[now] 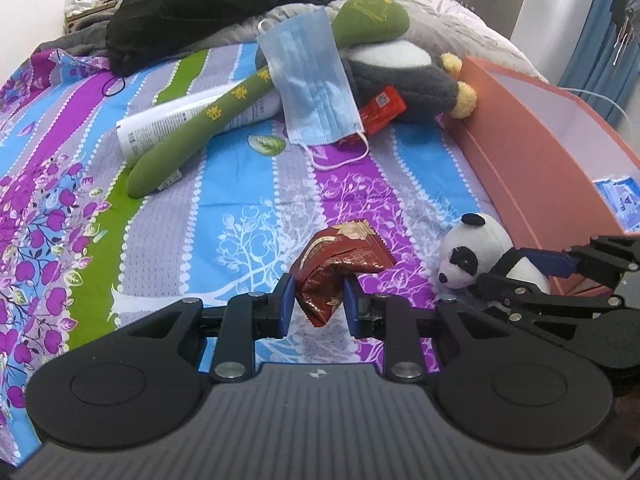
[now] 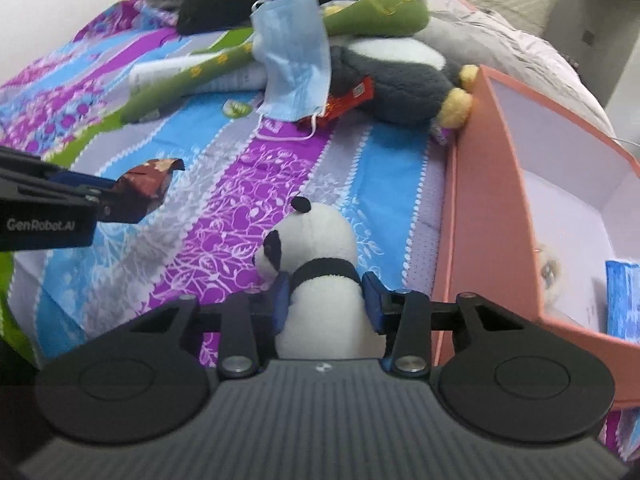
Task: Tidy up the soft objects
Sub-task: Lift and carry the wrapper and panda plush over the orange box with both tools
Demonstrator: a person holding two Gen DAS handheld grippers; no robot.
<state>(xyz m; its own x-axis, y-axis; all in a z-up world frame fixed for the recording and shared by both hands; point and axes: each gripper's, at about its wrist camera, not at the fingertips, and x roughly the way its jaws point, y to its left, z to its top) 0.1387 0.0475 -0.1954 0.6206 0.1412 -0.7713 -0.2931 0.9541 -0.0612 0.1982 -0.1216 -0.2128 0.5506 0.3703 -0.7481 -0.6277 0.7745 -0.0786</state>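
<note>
My left gripper (image 1: 319,300) is shut on a dark red snack packet (image 1: 338,268) and holds it above the striped bedsheet; the packet also shows in the right wrist view (image 2: 148,186). My right gripper (image 2: 326,298) is shut on a small panda plush (image 2: 320,276), which also shows in the left wrist view (image 1: 476,256). A pink box (image 2: 488,216) stands open just right of the panda. A blue face mask (image 1: 310,80), a green plush stick (image 1: 240,96) and a grey penguin plush (image 1: 404,80) lie further back.
A white tube (image 1: 192,124) lies under the green stick. A red packet (image 1: 380,110) sits by the penguin. Black clothing (image 1: 200,4) is heaped at the back. The box holds a blue packet (image 2: 622,300) and a small pale plush (image 2: 550,270).
</note>
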